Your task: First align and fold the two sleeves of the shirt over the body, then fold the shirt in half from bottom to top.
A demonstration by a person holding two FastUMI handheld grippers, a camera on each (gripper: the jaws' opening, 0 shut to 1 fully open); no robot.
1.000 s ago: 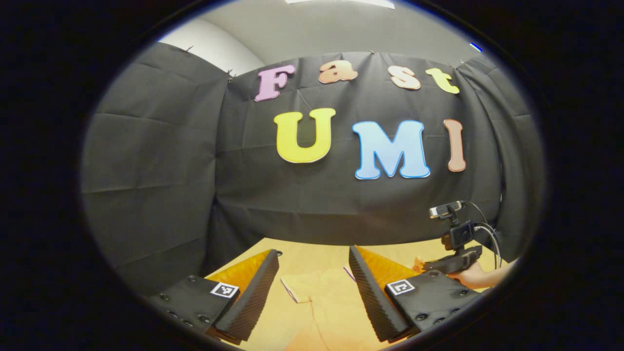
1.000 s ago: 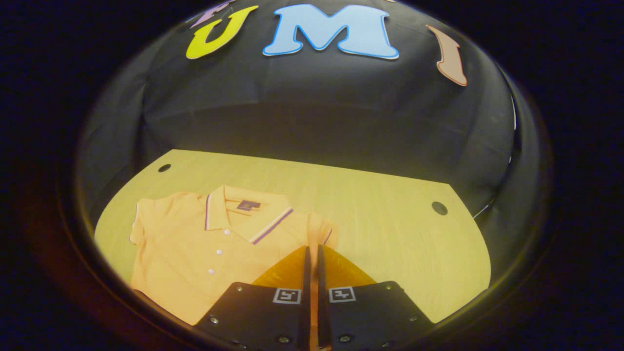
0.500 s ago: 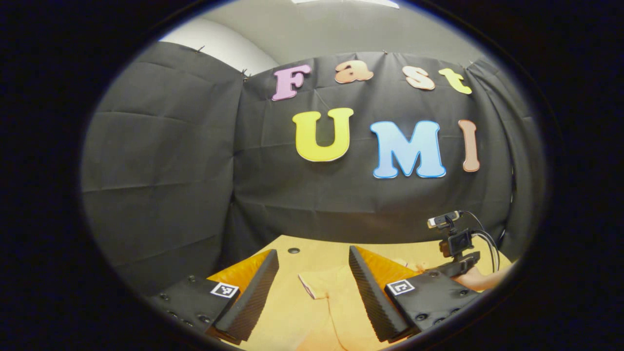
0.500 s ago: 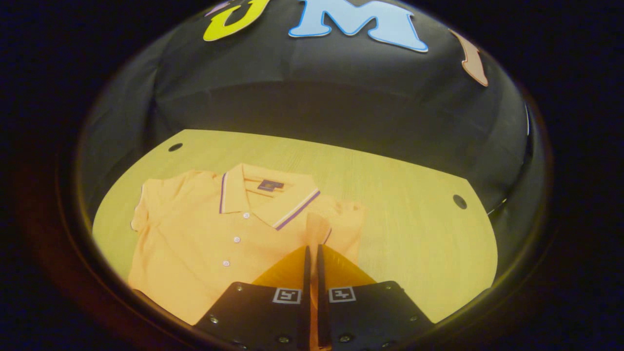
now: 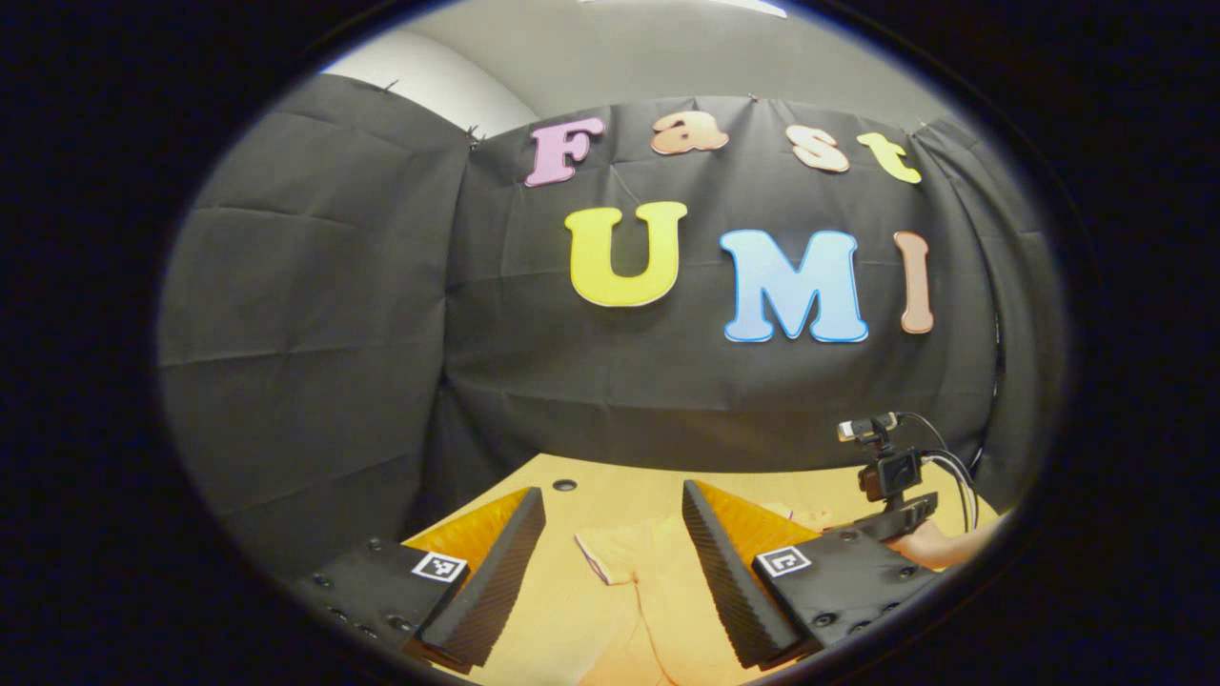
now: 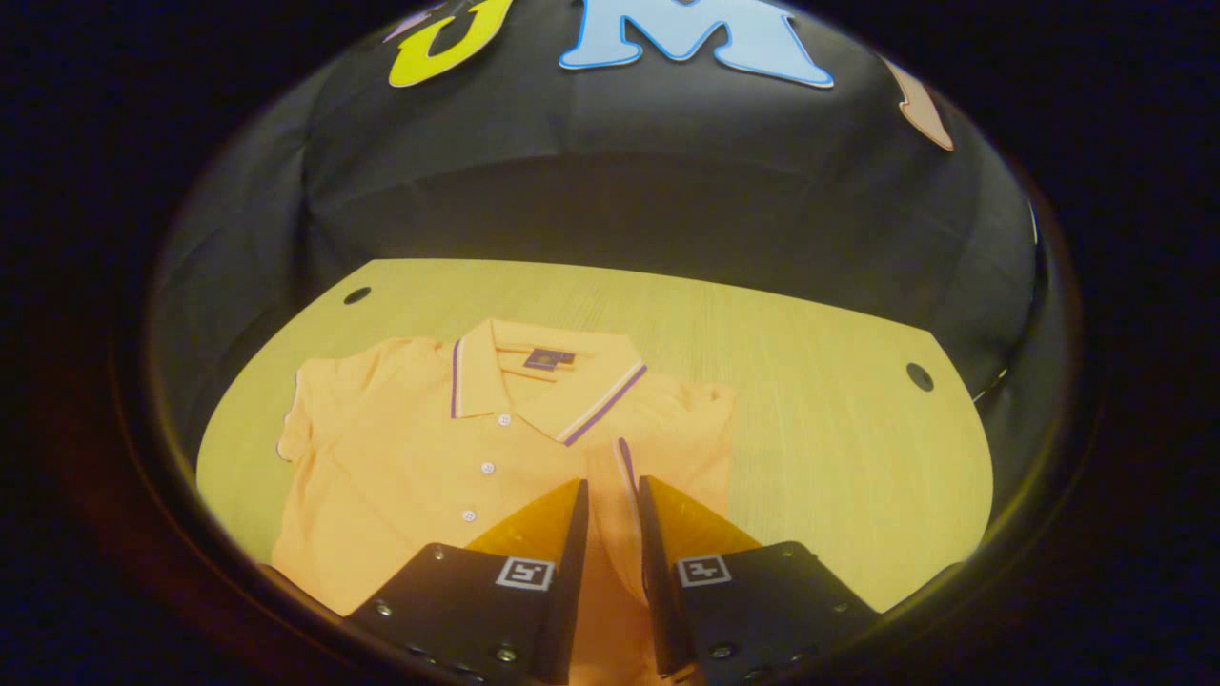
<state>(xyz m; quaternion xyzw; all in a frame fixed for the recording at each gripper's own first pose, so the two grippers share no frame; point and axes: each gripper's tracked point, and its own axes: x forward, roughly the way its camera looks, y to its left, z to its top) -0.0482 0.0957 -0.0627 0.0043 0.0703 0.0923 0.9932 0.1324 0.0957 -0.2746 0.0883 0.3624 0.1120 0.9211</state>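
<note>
A pale wooden counter [image 6: 810,381] backed by black cloth carries the orange shirt [image 6: 410,476], lying flat, collar away from you. Your right claw [image 6: 610,495] stands slightly parted over the folded-in sleeve [image 6: 624,476]. Your left claw [image 5: 610,534] hangs wide open above the other sleeve [image 5: 620,557].

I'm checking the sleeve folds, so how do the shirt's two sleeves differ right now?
In the right gripper view, one sleeve lies folded over the shirt body between the right gripper fingers; the other sleeve lies spread flat outward on the table, untouched. Both are short, with dark-trimmed cuffs.
</note>
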